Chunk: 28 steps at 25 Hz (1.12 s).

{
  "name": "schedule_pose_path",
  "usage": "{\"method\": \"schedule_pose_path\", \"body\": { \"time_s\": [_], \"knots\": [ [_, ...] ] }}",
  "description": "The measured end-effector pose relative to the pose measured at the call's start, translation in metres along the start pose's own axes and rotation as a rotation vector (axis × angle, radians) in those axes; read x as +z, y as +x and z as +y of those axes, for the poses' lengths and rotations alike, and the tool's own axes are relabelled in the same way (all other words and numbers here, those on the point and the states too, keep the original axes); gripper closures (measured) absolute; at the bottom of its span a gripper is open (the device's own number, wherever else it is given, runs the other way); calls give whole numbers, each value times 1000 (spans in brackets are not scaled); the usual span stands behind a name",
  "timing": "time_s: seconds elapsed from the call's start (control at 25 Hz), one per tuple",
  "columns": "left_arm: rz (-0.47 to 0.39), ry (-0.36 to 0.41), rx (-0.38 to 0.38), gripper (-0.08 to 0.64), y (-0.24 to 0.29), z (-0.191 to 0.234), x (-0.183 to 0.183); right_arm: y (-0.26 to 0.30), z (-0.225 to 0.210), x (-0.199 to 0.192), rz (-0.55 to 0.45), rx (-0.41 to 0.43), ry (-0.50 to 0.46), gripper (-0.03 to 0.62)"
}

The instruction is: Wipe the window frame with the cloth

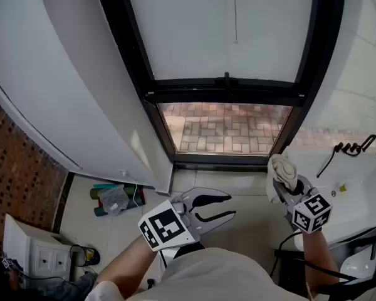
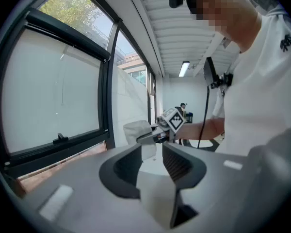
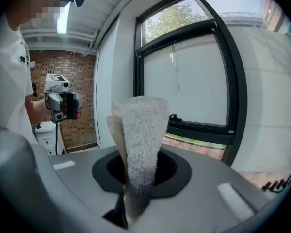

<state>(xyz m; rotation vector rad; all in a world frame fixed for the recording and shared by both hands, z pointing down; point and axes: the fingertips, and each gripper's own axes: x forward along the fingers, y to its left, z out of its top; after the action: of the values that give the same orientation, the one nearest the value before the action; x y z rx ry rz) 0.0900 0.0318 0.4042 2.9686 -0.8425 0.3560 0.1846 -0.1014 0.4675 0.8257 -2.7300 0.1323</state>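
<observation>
Only your head view takes in the floor, with a clutter of green bottles (image 1: 113,198) at 9 o'clock from your left gripper (image 1: 230,205) and a white basin (image 1: 363,193) at 3 o'clock from your right gripper (image 1: 287,185). Only the right gripper view shows the grip itself. There the jaws are pressed together on the cream terry cloth (image 3: 140,140), which stands up from them as a tall folded wad, nubbly, and darker at the foot where it is pinched. From above, that cloth is a bunched knot at the right gripper's tip, with the lower right corner of the black metal window frame (image 1: 225,96) near it at 12 o'clock. Whether the two touch cannot be told. The left gripper view shows its own jaws moderately parted with nothing between them, looking across at the cloth. Your left forearm reaches forward with the gripper turned toward 3 o'clock. Your right gripper points toward 11 o'clock, its marker cube facing up.
</observation>
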Motion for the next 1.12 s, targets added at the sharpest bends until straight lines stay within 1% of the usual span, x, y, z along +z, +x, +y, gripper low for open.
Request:
{"method": "schedule_pose_path", "body": {
  "time_s": [0.08,0.12,0.24,0.36,0.56,0.68,0.76,0.84,0.92,1.0,1.04,1.12],
  "knots": [
    [5,10,-27,408,-15,9,-4,37,12,6,-4,26,49,520],
    [1,16,-37,408,-22,18,-5,59,16,11,-7,36,58,520],
    [-24,27,-44,408,-42,56,-10,135,24,28,-13,56,48,520],
    [-28,35,-37,408,-72,96,-12,217,44,50,-40,90,74,520],
    [-20,46,-39,408,-122,165,1,354,77,95,-102,140,67,520],
    [5,52,-79,408,-144,189,9,426,105,113,-115,190,82,520],
    [22,72,-86,408,-152,207,18,469,117,125,-113,217,87,520],
    [32,101,-72,408,-156,224,28,507,121,128,-105,234,107,520],
    [13,116,-51,408,-162,239,44,539,122,126,-98,245,134,520],
    [-14,105,-20,408,-170,252,61,565,124,128,-97,244,129,520],
    [-13,102,1,408,-174,258,67,576,126,131,-97,239,119,520],
    [18,119,37,408,-182,270,71,594,132,138,-93,232,107,520]
  ]
}}
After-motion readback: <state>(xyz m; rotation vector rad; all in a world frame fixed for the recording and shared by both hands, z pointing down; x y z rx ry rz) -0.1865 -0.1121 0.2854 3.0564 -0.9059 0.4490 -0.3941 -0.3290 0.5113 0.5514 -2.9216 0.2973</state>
